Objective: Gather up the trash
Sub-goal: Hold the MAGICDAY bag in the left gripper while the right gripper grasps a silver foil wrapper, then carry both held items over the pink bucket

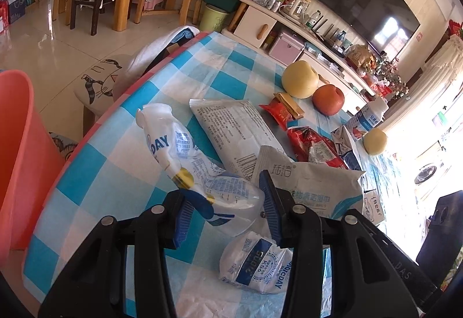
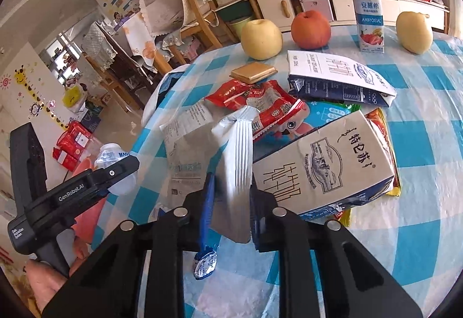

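Note:
My left gripper (image 1: 225, 190) is shut on a crushed clear plastic bottle (image 1: 179, 144) with blue print, held above the checked table (image 1: 95, 179). The right wrist view shows that same bottle (image 2: 113, 159) at the far left, in the left gripper. My right gripper (image 2: 231, 182) is shut on a silver-white foil wrapper (image 2: 234, 150), which stands up between its blue pads. Beside it lie a flattened milk carton (image 2: 324, 161), a red snack wrapper (image 2: 260, 101) and a white wipes pack (image 2: 185, 144). A small white-and-blue pouch (image 1: 254, 263) lies under the left gripper.
A pink bin (image 1: 14, 159) stands off the table's left edge. At the table's far side are a yellow apple (image 2: 260, 38), a red apple (image 2: 311, 28), a yogurt bottle (image 2: 367, 14) and a pear (image 2: 413, 31). A second carton (image 2: 341, 80) and a biscuit (image 2: 253, 72) lie there too.

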Tool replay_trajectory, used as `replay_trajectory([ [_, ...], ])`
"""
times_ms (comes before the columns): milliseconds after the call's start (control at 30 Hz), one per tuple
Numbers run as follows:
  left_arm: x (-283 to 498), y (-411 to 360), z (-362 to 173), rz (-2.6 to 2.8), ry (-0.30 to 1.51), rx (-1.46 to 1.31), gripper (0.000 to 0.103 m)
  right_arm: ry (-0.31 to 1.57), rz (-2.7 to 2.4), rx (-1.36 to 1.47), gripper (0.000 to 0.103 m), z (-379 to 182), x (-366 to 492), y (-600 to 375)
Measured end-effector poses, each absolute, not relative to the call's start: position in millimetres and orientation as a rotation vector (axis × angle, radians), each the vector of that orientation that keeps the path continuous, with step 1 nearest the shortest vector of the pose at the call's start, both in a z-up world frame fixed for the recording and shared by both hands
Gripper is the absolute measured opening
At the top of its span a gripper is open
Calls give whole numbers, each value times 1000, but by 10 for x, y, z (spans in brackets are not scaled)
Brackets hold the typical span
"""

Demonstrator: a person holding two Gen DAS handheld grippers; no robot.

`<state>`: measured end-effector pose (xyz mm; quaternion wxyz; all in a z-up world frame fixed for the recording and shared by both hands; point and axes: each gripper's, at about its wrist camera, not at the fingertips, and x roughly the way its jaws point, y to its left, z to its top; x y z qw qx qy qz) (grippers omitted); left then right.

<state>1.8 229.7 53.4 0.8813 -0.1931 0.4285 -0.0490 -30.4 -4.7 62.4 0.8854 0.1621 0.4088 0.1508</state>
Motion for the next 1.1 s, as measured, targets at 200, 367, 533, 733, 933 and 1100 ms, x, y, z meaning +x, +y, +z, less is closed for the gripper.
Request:
replay_trajectory([
  [200, -35, 2314, 600, -116, 870, -407, 45, 771, 254, 261, 13, 890, -452, -34],
  [367, -119, 2363, 706, -121, 828, -405, 45, 703, 230, 139, 11, 1131, -610, 134],
  [533, -225, 2433, 831, -117, 774, -393, 45, 618, 232, 69, 11, 1409, -783, 268],
  [733, -409, 2682, 1033, -37, 666, -378, 45, 550, 305, 103, 11, 1726, -868, 451],
  [933, -656, 3320, 1176, 235, 531, -445, 45, 544, 505, 150, 11, 1984, -835, 1084],
  [1100, -801, 3965, 1093, 516, 508, -570, 45, 579, 685, 154, 11, 2077, -733, 1932],
])
